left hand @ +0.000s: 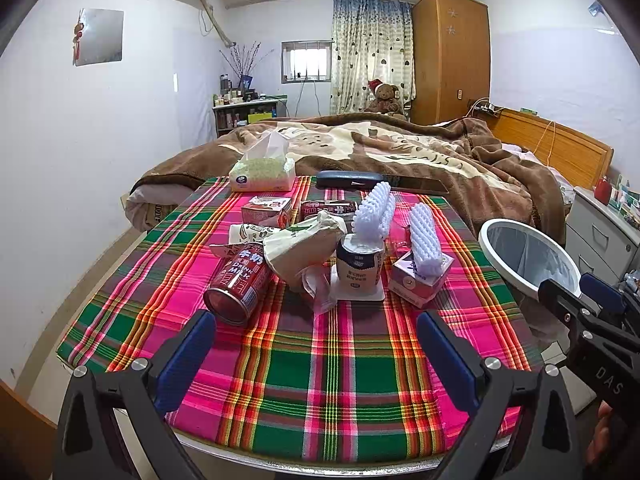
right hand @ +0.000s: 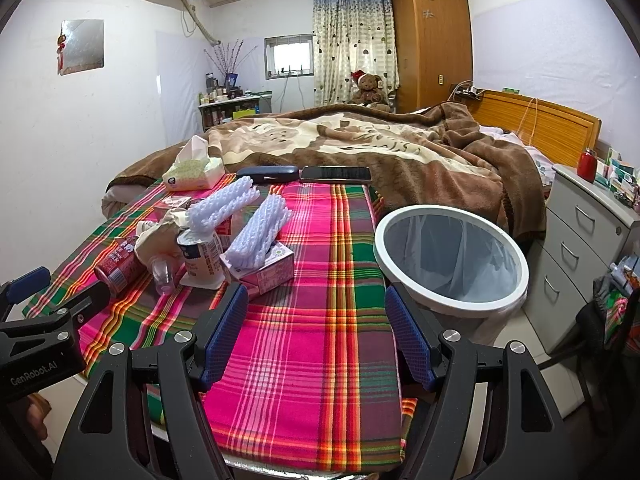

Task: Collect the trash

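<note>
both grippers (left hand: 316, 344) (right hand: 312, 332) gape (empty) near, seemingly above, trash (left hand: 320, 248).

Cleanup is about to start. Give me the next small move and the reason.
Probably ease the left gripper forward onto the red milk can. Both grippers are open and empty; the can lies on its side at the near edge of the pile, just ahead of the left fingers, and the lined bin stands open beside the table.

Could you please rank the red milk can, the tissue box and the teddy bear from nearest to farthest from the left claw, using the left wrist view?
From the left claw:
1. Red milk can, lying front left on the table.
2. Tissue box, at the table's far edge.
3. Teddy bear, beyond the bed.
</note>
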The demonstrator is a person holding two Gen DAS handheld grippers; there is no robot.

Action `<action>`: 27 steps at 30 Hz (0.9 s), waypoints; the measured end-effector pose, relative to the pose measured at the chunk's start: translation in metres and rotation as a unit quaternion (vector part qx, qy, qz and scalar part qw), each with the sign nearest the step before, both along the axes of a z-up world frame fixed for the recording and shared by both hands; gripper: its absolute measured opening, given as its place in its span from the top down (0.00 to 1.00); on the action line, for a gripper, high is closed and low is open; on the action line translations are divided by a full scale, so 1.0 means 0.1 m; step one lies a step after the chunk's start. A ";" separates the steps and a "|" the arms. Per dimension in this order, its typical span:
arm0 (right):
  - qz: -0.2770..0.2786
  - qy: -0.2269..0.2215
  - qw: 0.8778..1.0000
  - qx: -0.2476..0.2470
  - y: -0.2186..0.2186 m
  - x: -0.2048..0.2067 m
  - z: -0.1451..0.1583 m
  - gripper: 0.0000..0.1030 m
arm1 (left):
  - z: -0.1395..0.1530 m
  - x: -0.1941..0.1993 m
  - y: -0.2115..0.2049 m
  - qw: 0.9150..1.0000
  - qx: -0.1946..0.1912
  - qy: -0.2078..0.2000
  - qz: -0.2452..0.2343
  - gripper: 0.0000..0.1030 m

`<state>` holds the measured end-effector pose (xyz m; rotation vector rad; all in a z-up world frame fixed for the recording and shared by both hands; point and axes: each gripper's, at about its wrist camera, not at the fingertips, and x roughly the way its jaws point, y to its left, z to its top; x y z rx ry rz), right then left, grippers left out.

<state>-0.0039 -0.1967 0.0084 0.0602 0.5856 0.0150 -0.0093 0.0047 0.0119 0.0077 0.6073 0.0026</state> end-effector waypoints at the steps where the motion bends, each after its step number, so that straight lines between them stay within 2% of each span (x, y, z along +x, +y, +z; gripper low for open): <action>1: 0.000 0.000 1.000 0.000 -0.01 0.00 0.00 0.30 | -0.01 0.00 0.00 1.000 0.000 0.000 0.000 0.01; 9: 0.006 0.005 1.000 0.007 0.01 0.11 -0.01 0.30 | -0.03 0.13 0.16 1.000 -0.004 0.005 0.000 0.01; 14: 0.017 0.008 0.999 0.027 0.02 0.36 -0.01 0.30 | -0.10 0.36 0.42 1.000 -0.019 0.012 0.003 0.01; 18: 0.036 0.018 0.998 0.045 0.10 0.62 -0.04 0.30 | -0.15 0.58 0.59 1.000 -0.014 0.020 0.013 0.01; 22: 0.046 0.032 0.997 0.059 0.17 0.89 -0.09 0.30 | -0.20 0.78 0.78 0.999 -0.034 0.026 0.005 0.01; 27: 0.042 0.051 0.996 0.062 0.23 1.10 -0.18 0.30 | -0.29 1.04 0.86 0.998 -0.027 0.048 -0.024 0.01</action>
